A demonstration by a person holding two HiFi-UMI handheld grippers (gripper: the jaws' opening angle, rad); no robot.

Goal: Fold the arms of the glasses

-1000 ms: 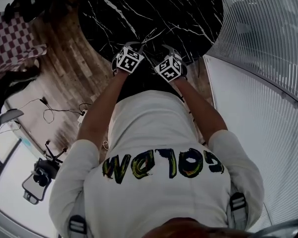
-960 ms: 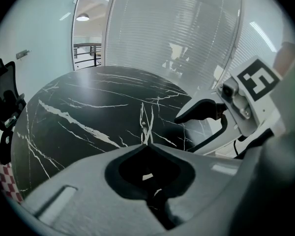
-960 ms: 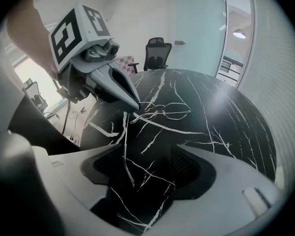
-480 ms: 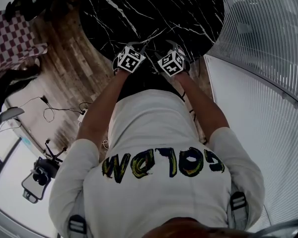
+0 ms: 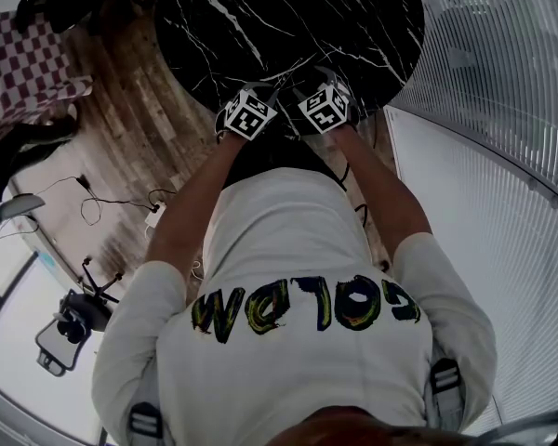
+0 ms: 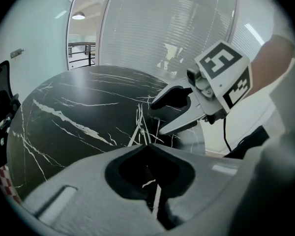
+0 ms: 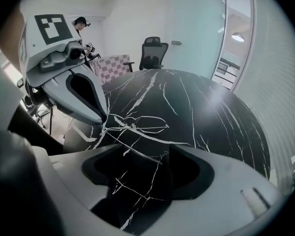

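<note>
Thin wire-framed glasses (image 7: pixel 137 126) lie on the black marble table (image 7: pixel 211 112) close to its near edge. In the left gripper view the glasses (image 6: pixel 137 124) appear edge-on, just beyond my jaw tips. My left gripper (image 6: pixel 146 144) is shut, and its tip (image 7: pixel 103 120) sits at the frame's left end. My right gripper (image 7: pixel 148 149) is open, and one thin arm of the glasses runs toward the gap between its jaws. In the head view the left gripper (image 5: pixel 270 91) and right gripper (image 5: pixel 312 77) are side by side over the table's near rim.
A black office chair (image 7: pixel 152 48) and a checked seat (image 7: pixel 113 63) stand beyond the table. A ribbed glass wall (image 5: pixel 502 110) curves along the right. Cables and a stand (image 5: pixel 70 328) lie on the wooden floor (image 5: pixel 121 128) at left.
Both grippers have shifted slightly farther over the table. The right one has turned and drawn closer to the left one.
</note>
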